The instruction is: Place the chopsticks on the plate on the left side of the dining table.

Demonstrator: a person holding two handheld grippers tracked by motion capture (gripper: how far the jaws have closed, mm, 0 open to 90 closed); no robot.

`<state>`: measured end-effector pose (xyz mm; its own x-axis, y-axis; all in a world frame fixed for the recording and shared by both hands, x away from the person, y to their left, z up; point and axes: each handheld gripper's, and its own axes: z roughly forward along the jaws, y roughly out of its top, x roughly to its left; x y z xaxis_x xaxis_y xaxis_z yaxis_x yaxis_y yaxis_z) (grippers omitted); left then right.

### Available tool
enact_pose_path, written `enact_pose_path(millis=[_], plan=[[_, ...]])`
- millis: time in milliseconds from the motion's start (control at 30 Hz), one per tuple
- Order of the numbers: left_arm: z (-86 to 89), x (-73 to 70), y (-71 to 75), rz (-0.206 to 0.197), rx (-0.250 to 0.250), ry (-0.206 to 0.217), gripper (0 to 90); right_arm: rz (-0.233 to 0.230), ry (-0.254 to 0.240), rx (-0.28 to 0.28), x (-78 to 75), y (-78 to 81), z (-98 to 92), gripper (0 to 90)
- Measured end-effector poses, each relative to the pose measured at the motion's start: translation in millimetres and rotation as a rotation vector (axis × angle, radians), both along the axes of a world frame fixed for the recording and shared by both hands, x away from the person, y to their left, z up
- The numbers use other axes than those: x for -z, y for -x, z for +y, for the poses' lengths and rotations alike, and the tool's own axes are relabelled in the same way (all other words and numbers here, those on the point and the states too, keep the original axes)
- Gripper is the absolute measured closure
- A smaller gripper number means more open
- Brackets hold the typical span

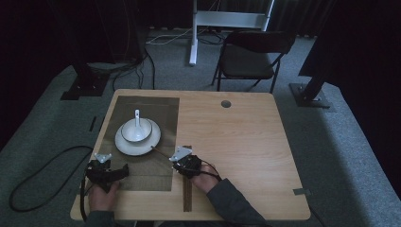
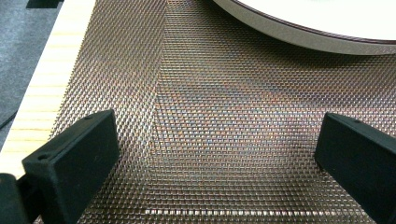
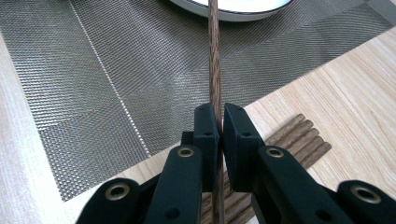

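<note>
one wooden chopstick [image 3: 214,60] is clamped between the closed jaws of the right gripper [image 3: 217,122], its far end reaching toward twelve o'clock and ending at the rim of the one white plate [image 3: 224,14]. in the high view the chopstick [image 1: 161,152] is seen running from the right gripper [image 1: 182,163] toward ten o'clock. about five more chopsticks [image 3: 299,137] are laid side by side on the table [image 1: 246,137] under that gripper, at its four o'clock. one bowl [image 1: 136,130] holding one white spoon [image 1: 137,118] is set on the plate [image 1: 146,144], which is placed on one woven placemat [image 1: 156,109]. the left gripper [image 1: 106,171] is held wide, nothing between its jaws, above the placemat [image 2: 210,130] at seven o'clock of the plate [image 2: 327,23].
</note>
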<state>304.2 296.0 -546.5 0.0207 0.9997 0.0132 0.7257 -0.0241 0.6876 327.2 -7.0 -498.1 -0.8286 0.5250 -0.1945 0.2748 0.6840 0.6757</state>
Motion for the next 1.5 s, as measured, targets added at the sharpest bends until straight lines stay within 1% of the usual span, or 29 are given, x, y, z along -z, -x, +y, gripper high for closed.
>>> enact_pose_path(millis=[333, 500, 733, 833, 1000, 1333, 1500], plan=[[0.0, 0.0, 0.0, 0.000, 0.000, 0.000, 0.2, 0.000, 0.005, -0.018, -0.1, 1.5, 4.7, 84.4], [0.0, 0.0, 0.0, 0.000, 0.000, 0.000, 0.2, -0.001, 0.003, -0.031, 0.3, 0.7, 6.3, 84.4], [0.0, 0.0, 0.0, 0.000, 0.000, 0.000, 0.2, 0.010, -0.002, -0.046, 2.4, -1.1, 9.3, 84.4], [0.0, 0.0, 0.0, 0.000, 0.000, 0.000, 0.2, 0.006, 0.000, -0.058, 3.0, -1.5, 11.4, 84.4], [0.0, 0.0, 0.0, 0.000, 0.000, 0.000, 0.2, 0.004, 0.004, -0.077, 2.4, -3.9, 14.6, 84.4], [0.0, 0.0, 0.0, 0.000, 0.000, 0.000, 0.2, -0.003, -0.002, -0.115, -0.6, -8.7, 18.2, 84.4], [0.0, 0.0, 0.0, 0.000, 0.000, 0.000, 0.2, 0.005, -0.005, -0.127, -1.6, -11.8, 19.3, 84.4]])
